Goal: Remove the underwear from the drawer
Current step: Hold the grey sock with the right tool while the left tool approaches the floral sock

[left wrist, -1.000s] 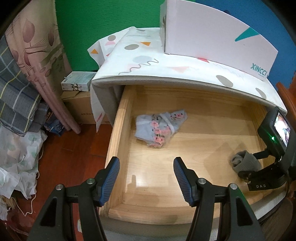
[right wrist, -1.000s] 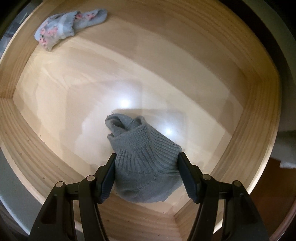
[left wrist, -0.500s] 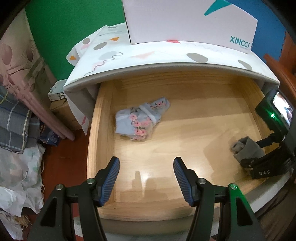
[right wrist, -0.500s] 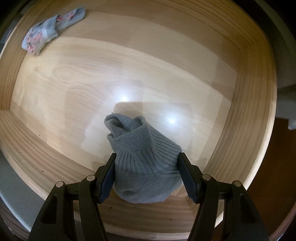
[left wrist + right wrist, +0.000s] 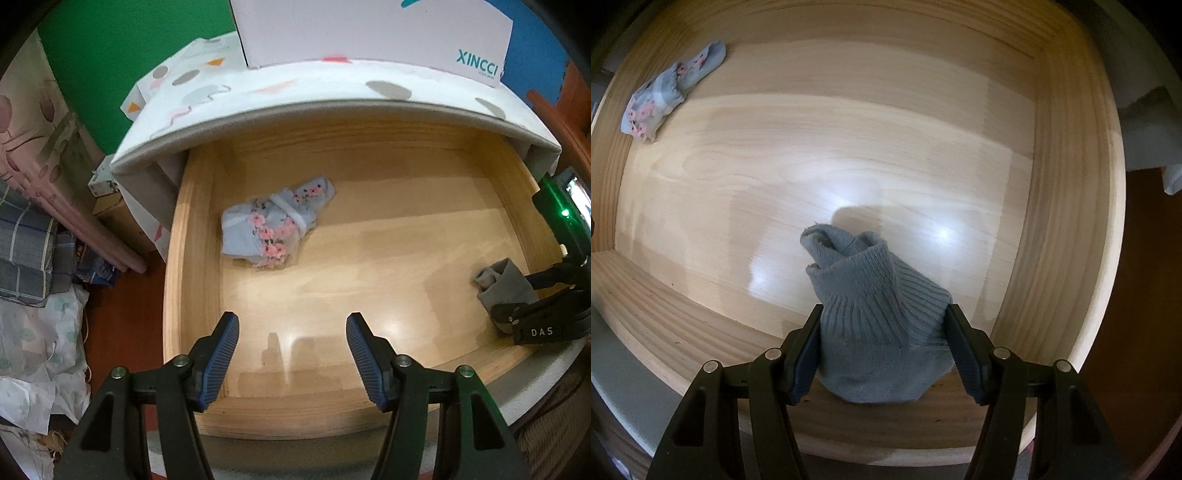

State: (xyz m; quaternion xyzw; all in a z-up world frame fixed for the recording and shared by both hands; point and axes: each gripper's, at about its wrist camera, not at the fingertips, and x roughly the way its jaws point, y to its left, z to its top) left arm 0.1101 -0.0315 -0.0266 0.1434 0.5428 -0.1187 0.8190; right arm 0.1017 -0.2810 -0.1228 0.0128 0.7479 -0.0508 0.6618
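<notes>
Drawer point(image 5: 192, 258): pale wood, pulled well out from under a worktop point(image 5: 332, 99) draped in a patterned white cloth; open wide so both tools can reach down into it

Grey garment point(image 5: 882, 321): ribbed knit, bunched, near the drawer's front right corner. It sits between the pads of the right tool point(image 5: 882, 350), which points straight down; both pads press into the knit and pinch it in at the sides, so it is gripped. The loose end stands up above the drawer floor, which suggests the piece is lifted, though I cannot tell whether its underside has cleared the front wall

Floral garment point(image 5: 275, 227): light blue with pink flowers, crumpled, lying on the drawer floor toward the rear left, well apart from the grey one. Nothing touches it; not yet removed

Left tool point(image 5: 291, 347): jaws parted, nothing between them, held over the front of the drawer and tilted down toward the floral garment, probably staged for that pick

White box point(image 5: 373, 33): on the worktop, above the drawer's back edge, clear of the work

Judged stage: one piece in hand, one left in the drawer
</notes>
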